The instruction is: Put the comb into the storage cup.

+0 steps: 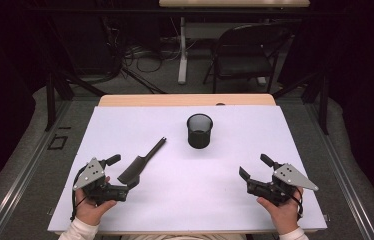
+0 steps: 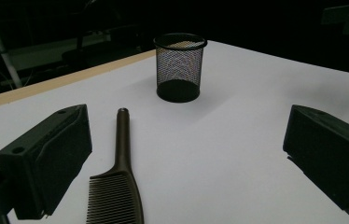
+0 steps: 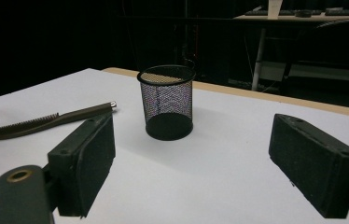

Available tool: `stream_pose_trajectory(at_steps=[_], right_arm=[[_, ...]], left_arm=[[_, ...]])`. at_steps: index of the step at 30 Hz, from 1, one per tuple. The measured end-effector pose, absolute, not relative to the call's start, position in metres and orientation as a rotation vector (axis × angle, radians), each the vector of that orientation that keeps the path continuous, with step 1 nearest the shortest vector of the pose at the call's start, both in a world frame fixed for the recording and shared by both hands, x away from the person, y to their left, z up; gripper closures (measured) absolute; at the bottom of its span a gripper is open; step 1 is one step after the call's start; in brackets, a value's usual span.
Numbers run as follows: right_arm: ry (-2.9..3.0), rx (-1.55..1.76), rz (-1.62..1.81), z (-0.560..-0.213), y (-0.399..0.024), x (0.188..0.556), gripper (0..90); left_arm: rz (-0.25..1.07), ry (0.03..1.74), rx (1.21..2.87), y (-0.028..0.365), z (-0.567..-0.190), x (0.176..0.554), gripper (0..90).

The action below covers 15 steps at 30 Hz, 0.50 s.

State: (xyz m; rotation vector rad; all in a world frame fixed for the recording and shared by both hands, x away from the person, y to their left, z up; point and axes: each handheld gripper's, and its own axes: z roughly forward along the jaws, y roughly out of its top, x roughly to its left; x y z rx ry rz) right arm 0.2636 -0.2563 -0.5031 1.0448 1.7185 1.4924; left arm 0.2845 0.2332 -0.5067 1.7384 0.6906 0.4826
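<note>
Dark brown plastic comb (image 1: 141,163) flat on white desk (image 1: 225,200), near-left of black mesh cup (image 1: 199,131); light, stiff, low-lying; grip mid-handle. Left gripper (image 1: 120,175) beside comb, right gripper (image 1: 255,167): fingers apart, empty

In the left gripper view, the comb (image 2: 115,196) is cut off by the bottom edge; its tooth end runs out of frame. The chair (image 3: 331,70) behind the table is too dark to resolve.

No writing, label, brand, number or sign can be read anywhere in these views.
</note>
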Motion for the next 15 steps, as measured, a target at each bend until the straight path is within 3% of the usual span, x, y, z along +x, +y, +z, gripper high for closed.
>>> stream_pose_trajectory(at_steps=[15], right_arm=[[1.745,1.059,1.468,-0.5082,-0.2562,0.2684,14.7]], left_arm=[[0.466,0.784,1.741,0.2346,-0.5076,0.2933,1.6]])
